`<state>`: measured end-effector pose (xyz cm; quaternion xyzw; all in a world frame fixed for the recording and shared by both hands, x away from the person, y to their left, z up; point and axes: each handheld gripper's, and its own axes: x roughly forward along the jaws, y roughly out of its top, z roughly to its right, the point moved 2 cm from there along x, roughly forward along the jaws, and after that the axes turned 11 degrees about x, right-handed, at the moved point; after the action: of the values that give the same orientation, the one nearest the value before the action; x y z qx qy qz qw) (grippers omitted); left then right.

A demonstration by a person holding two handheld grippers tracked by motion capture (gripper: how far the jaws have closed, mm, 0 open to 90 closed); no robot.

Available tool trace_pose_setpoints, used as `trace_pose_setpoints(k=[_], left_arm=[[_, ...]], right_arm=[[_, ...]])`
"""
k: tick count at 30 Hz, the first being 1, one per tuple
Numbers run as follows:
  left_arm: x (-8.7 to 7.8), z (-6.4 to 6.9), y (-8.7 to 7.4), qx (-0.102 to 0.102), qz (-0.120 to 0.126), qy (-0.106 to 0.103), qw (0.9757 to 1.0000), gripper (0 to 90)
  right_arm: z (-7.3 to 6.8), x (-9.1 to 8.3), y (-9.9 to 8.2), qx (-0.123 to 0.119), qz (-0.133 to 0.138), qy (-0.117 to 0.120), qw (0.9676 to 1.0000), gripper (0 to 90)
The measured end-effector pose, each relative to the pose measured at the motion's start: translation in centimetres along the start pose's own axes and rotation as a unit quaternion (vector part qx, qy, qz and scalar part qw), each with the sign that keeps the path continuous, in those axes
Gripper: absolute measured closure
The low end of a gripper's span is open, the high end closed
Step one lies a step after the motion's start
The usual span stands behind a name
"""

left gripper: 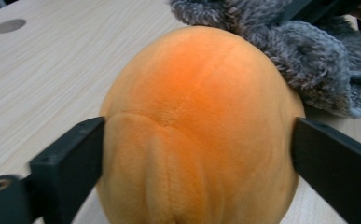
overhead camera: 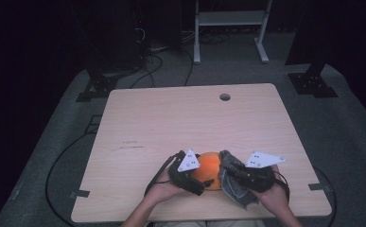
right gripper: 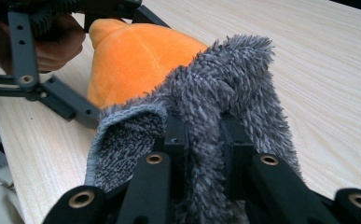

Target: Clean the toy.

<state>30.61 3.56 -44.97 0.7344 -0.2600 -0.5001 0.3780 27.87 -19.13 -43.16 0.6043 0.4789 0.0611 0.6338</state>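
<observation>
- Plush [overhead camera: 208, 168]: orange, rounded, with stitched seams; sits on the table near the person's edge, between the two grippers. In the left gripper view it [left gripper: 199, 126] stands between the jaws; in the right gripper view it [right gripper: 136, 58] lies behind the cloth.
- Cloth [overhead camera: 232, 182]: grey, fluffy on one face, knit-textured on the other; just beside the plush on its right and touching it, part of it draped toward the table edge. Seen close in the right gripper view [right gripper: 215, 107] and at the upper right of the left gripper view [left gripper: 304, 60].
- Left gripper [overhead camera: 190, 176]: jaws spread wide, one on each side of the plush, right at its flanks; whether they press on it cannot be told. No earlier picture to compare.
- Right gripper [overhead camera: 244, 176]: jaws nearly together, pinching a fold of the cloth, which rises between them.
- Left hand [overhead camera: 164, 190] and right hand [overhead camera: 275, 194]: each holding its gripper at the near edge.
- Table [overhead camera: 171, 118]: light wood grain, with a round hole [overhead camera: 224, 97] near the far edge.
</observation>
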Motion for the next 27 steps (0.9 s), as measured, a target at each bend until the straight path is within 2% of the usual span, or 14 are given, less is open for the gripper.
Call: trace_pose_setpoints(k=[1,2,4,5,7,8,11,14,16,21,24,27], left_arm=[[0.1,0.0,0.0,0.002,-0.005,-0.002,1.0,0.4],[0.1,0.0,0.0,0.0,-0.01,0.004,0.9999,0.0],[0.2,-0.2,0.0,-0.021,-0.022,0.0,0.9996,0.0],[0.1,-0.3,0.0,-0.024,-0.026,-0.002,0.9994,0.0],[0.0,-0.4,-0.1,-0.015,-0.024,-0.008,0.9996,0.2],[-0.1,-0.5,-0.1,-0.012,-0.023,-0.011,0.9996,3.0],[-0.4,-0.9,-0.2,-0.021,-0.017,-0.025,0.9993,12.9],[-0.6,-0.8,-0.5,-0.018,-0.008,-0.018,0.9996,23.1],[-0.6,-0.7,-0.5,-0.02,-0.005,-0.015,0.9997,26.8],[-0.9,-1.2,-0.9,-0.043,-0.006,-0.025,0.9987,29.4],[-0.9,-1.0,-0.9,-0.037,-0.003,-0.022,0.9991,29.7],[-1.0,-0.9,-1.0,-0.03,0.002,-0.023,0.9993,31.1]], right_arm=[[0.0,0.0,0.0,0.0,0.0,0.001,1.0,75.1],[0.0,0.0,0.0,-0.001,0.002,0.001,1.0,75.1],[0.0,-0.1,0.0,-0.001,0.001,0.0,1.0,75.1],[0.0,-0.1,-0.1,-0.001,0.0,0.0,1.0,75.1],[0.0,-0.1,-0.1,-0.002,0.0,0.001,1.0,75.1],[0.0,-0.1,-0.1,-0.002,0.0,0.001,1.0,75.1],[0.0,-0.1,-0.1,-0.001,0.0,0.001,1.0,75.1],[0.1,-0.2,-0.1,0.001,0.001,0.002,1.0,75.0],[0.3,-0.3,-0.1,0.003,-0.002,0.001,1.0,75.0],[1.8,-0.8,-1.0,0.022,-0.031,-0.022,0.999,75.1],[2.5,-0.8,-1.2,0.04,-0.041,-0.022,0.9981,75.2],[1.9,-1.1,-0.5,0.029,-0.027,-0.025,0.9989,75.3]])
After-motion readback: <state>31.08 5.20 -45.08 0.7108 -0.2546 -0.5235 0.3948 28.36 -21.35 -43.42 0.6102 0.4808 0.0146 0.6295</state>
